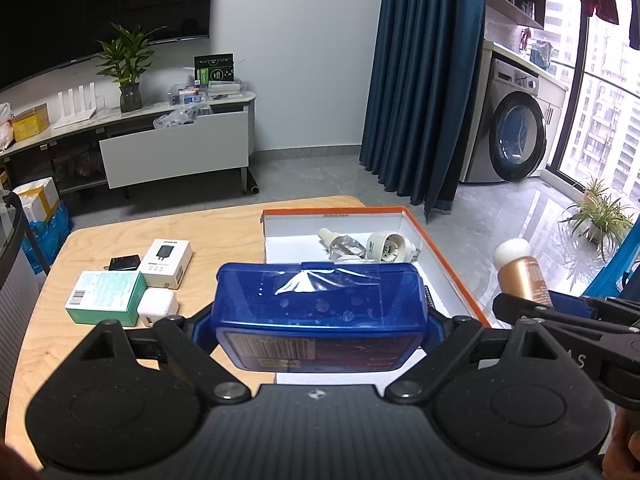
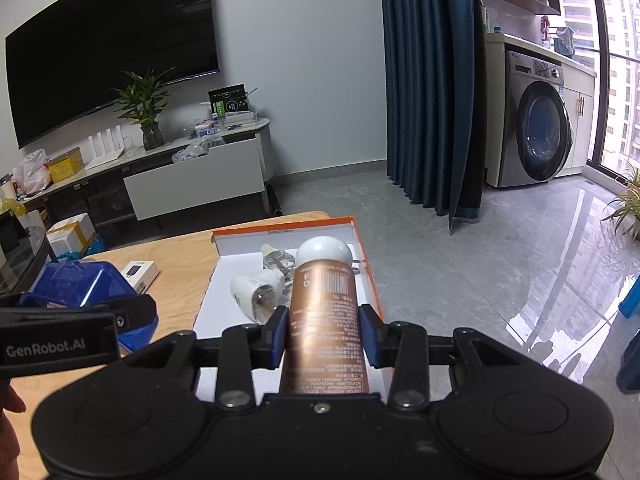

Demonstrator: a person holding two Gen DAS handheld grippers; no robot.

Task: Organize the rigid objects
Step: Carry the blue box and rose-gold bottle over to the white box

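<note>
Holding blue box [image 1: 318, 308] and copper bottle [image 2: 326, 320].

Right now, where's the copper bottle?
The copper bottle is clamped in the right gripper, held over the right side of the orange box, above the plug-in pieces inside.

Tray [image 2: 362, 258] near end bare; two plug-in devices [image 2: 260, 290] block its far end.
</note>
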